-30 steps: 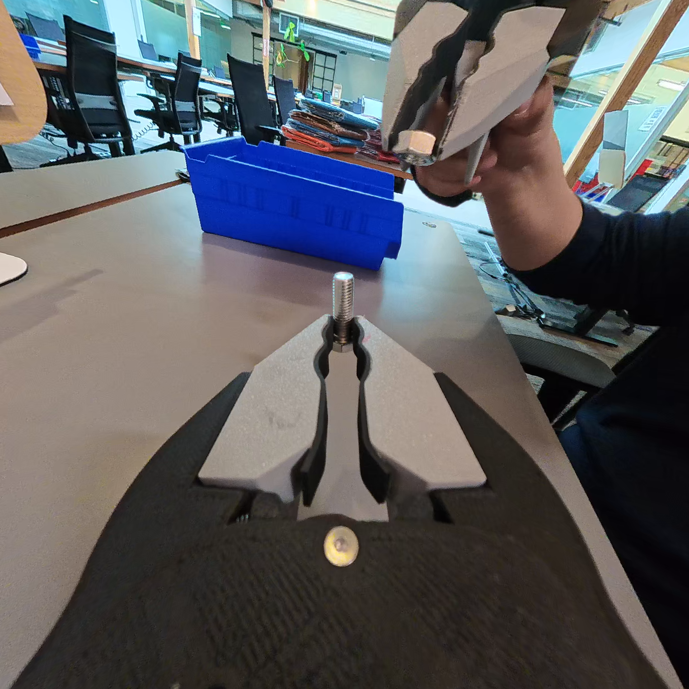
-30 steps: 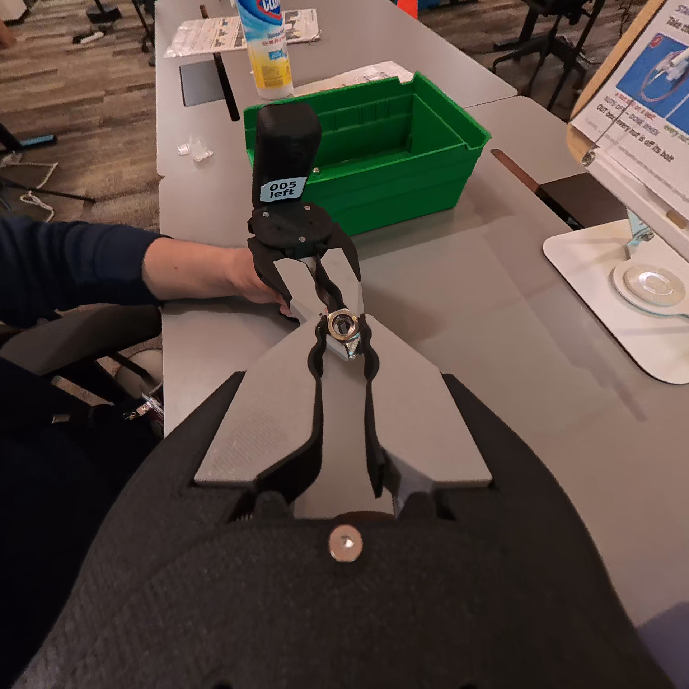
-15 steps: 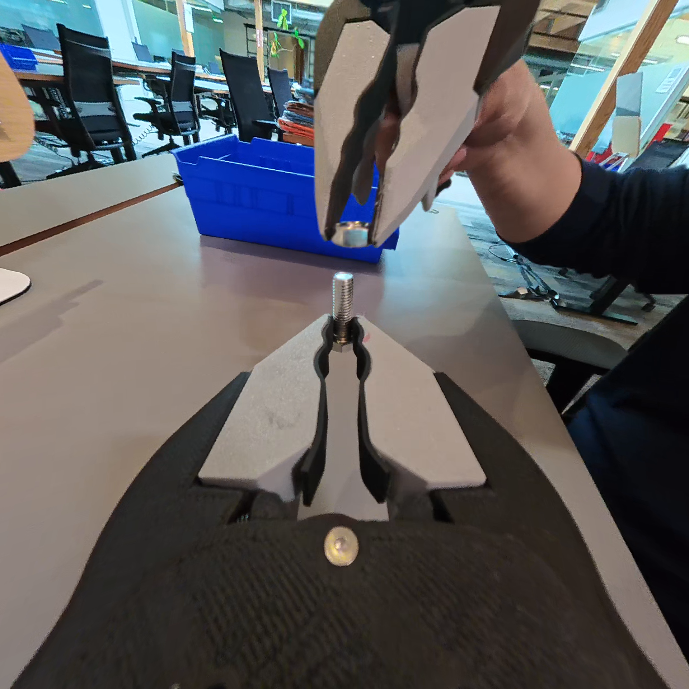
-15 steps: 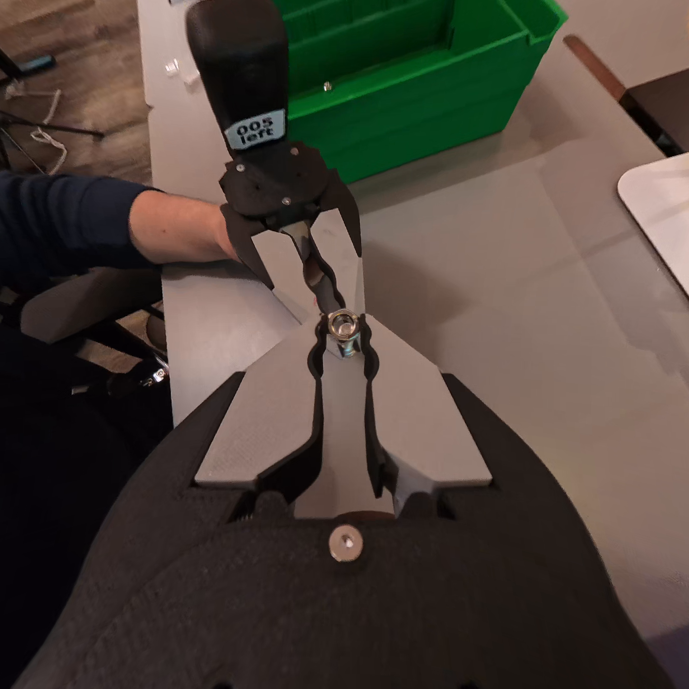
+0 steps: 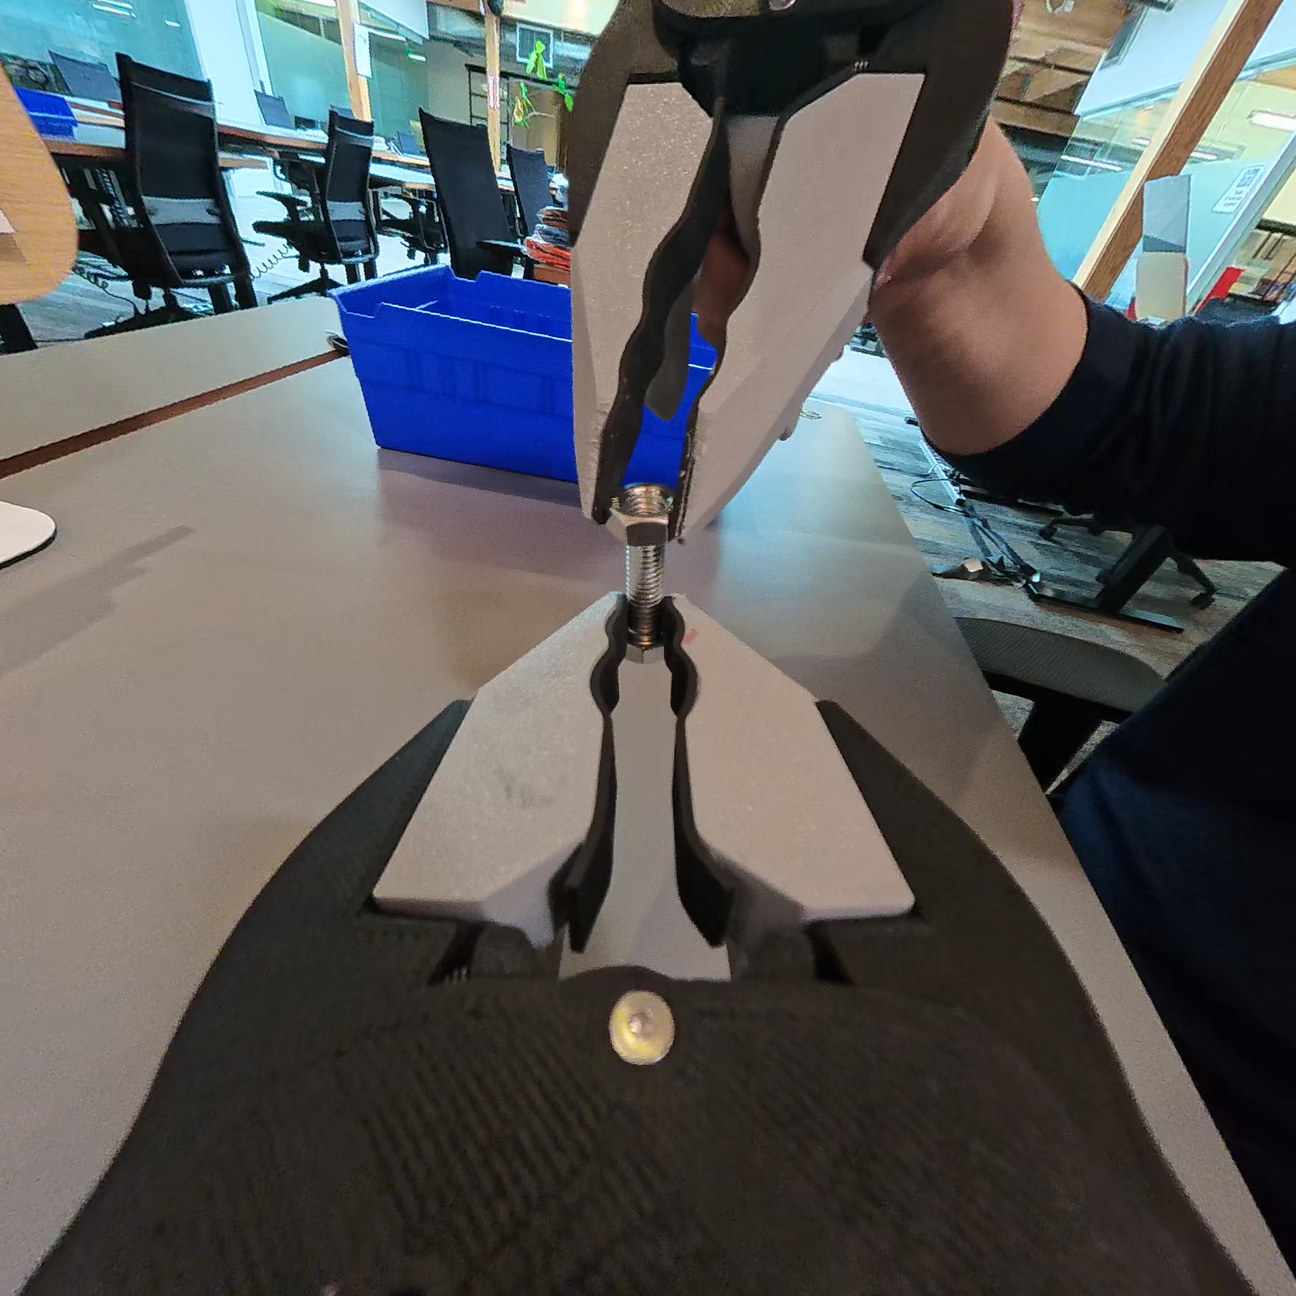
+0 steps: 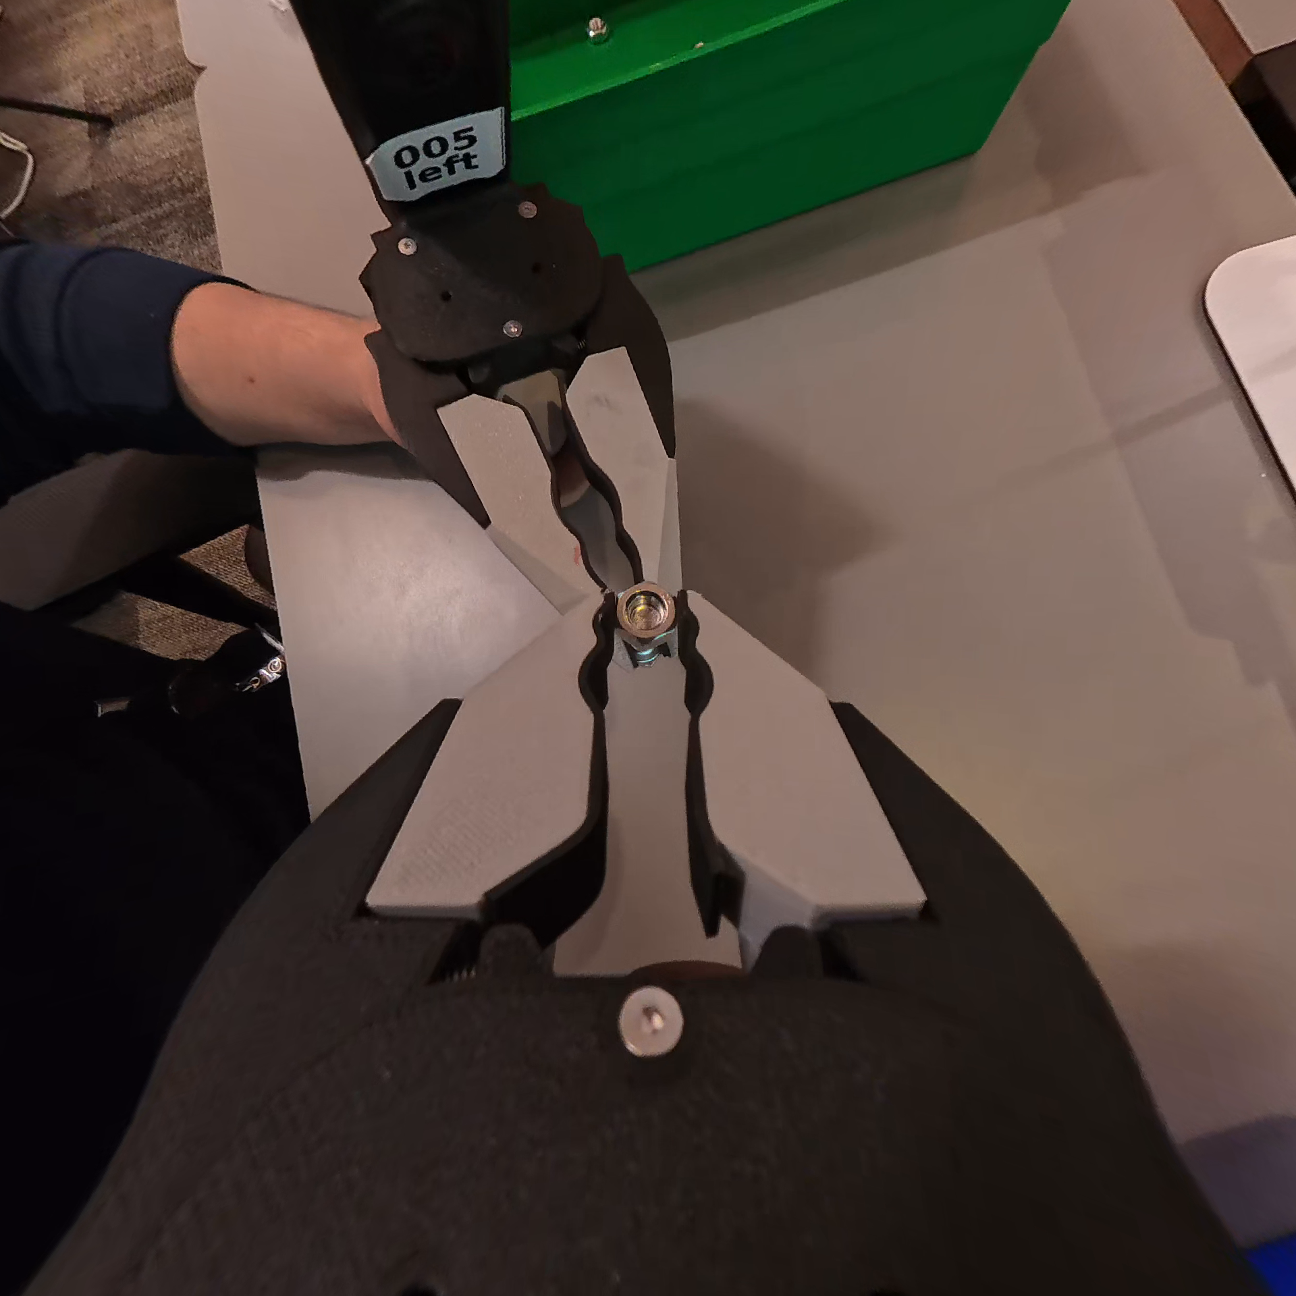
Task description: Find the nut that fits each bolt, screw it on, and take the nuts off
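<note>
Left wrist view: the left gripper (image 5: 644, 624) pinches the bolt (image 5: 644, 582) upright above the grey table (image 5: 245, 561), threads up, while the right gripper (image 5: 642, 508), which half a second ago hung clear above the bolt, has come down so that the nut (image 5: 639, 515) gripped in its tips now sits on the bolt's top end; a blue bin (image 5: 477, 379) stands behind. Right wrist view: the right gripper (image 6: 645, 621) is clamped on the nut (image 6: 645, 611), looking straight down through its bore, with the left gripper (image 6: 635, 589) now directly beneath and nearer than before, and the green bin (image 6: 771, 126) beyond.
</note>
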Tool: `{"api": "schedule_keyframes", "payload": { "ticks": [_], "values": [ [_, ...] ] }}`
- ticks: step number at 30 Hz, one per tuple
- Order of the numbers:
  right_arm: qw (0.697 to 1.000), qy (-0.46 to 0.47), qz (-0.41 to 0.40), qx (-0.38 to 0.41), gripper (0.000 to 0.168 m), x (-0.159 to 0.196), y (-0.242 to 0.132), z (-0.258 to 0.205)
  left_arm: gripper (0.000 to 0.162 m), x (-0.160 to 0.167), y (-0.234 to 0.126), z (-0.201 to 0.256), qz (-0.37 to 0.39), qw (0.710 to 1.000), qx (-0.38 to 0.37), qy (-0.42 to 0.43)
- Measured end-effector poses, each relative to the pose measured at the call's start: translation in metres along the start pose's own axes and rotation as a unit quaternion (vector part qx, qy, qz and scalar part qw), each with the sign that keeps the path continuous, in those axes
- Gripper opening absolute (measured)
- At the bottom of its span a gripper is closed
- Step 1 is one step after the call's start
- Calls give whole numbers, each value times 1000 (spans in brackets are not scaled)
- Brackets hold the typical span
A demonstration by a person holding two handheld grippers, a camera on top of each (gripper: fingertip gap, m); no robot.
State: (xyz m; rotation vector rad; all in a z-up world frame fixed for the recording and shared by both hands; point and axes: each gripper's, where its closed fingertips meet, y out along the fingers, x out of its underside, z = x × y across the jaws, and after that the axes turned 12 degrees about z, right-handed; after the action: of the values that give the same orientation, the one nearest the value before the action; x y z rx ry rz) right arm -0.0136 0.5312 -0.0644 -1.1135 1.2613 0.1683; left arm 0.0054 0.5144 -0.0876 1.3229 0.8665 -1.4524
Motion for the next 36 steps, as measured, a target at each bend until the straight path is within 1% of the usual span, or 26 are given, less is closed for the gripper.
{"api": "schedule_keyframes", "payload": {
  "ticks": [11,16,21,24,36],
  "values": [
    [1000,7,20,-8,14,-1,-2,-1,7,-2,0,0,0,1000,-5,18],
    [998,-8,63,-7,14,-6,-4,-3,7,-6,-1,2,13,1000,1,10],
    [994,12,105,-15,15,-6,-5,-4,7,-5,0,3,11,1000,0,16],
    [994,22,109,-20,14,-3,-5,-2,7,-2,1,2,3,1000,-3,21],
    [994,15,111,-18,14,-3,-5,-1,7,-2,1,1,4,1000,-5,24]
  ]
}}
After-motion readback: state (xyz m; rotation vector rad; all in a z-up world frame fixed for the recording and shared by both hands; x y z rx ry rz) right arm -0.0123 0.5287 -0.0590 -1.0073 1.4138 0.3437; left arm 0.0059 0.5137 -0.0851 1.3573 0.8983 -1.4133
